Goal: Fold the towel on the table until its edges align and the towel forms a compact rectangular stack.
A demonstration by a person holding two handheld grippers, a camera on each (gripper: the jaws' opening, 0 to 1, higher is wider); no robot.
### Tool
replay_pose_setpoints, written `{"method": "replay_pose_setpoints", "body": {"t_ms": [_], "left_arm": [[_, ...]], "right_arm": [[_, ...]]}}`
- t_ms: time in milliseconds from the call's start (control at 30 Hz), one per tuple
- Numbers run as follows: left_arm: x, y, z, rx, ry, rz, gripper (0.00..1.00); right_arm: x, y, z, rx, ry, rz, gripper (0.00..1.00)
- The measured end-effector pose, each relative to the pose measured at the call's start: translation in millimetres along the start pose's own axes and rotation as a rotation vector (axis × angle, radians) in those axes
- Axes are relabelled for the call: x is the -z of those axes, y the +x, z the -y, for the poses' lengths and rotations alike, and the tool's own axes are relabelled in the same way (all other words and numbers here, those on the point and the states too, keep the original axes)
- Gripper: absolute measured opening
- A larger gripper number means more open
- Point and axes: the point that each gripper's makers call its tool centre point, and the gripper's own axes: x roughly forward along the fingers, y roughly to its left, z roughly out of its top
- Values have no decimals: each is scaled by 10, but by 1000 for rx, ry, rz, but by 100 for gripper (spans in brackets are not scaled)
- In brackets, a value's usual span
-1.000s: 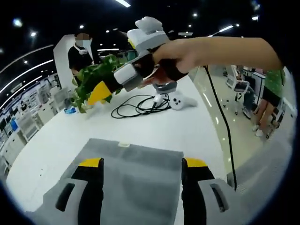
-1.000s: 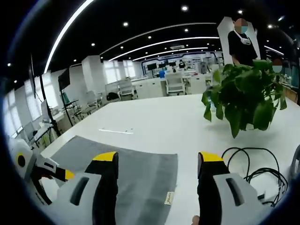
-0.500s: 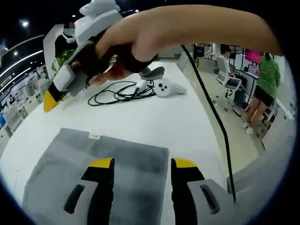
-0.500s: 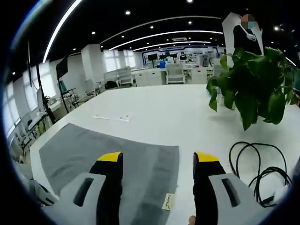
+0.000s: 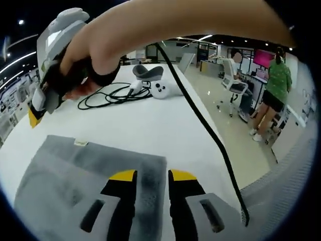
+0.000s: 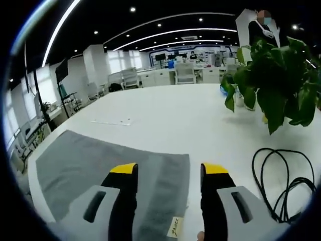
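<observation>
A grey towel (image 5: 75, 175) lies flat on the white table (image 5: 150, 125), with a small label (image 5: 80, 143) at its far edge. My left gripper (image 5: 151, 175) hovers over the towel's right edge; its jaws stand a narrow gap apart with towel showing between them. A hand holds my right gripper (image 5: 35, 115) at the upper left, yellow tip just beyond the towel's far corner. In the right gripper view the towel (image 6: 100, 160) spreads to the left, its near edge and label (image 6: 174, 226) between the wider-set jaws of my right gripper (image 6: 169, 170).
A coiled black cable (image 5: 110, 95), a white controller (image 5: 163, 90) and a grey stand (image 5: 148, 73) lie past the towel. A leafy plant (image 6: 276, 85) stands at the right beside the cable (image 6: 281, 175). People (image 5: 273, 90) stand beyond the table's edge.
Both pairs of jaws have drawn closer together, the left much more. Both grippers have come lower and nearer to the towel's edge. The hand with the right gripper has slid left in the left gripper view.
</observation>
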Motion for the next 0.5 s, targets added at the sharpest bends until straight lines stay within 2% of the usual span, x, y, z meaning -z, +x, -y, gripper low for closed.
{"method": "replay_pose_setpoints", "body": {"t_ms": [133,300,433,467,500], "left_arm": [[11,78,81,52,-33,16,21],[59,168,86,64,-45,11,21],[141,224,75,69,-66,2,20],[95,231,57,63,-77,31,19],[100,229,46,66,-108,23,18]], "right_arm": [[71,94,75,16,3,-20,49],[156,221,164,29,33,-35,47],[202,310,143,16,5,-48,46],[216,326,139,15,5,-52,46],[238,350,134,13,7,-59,46]]}}
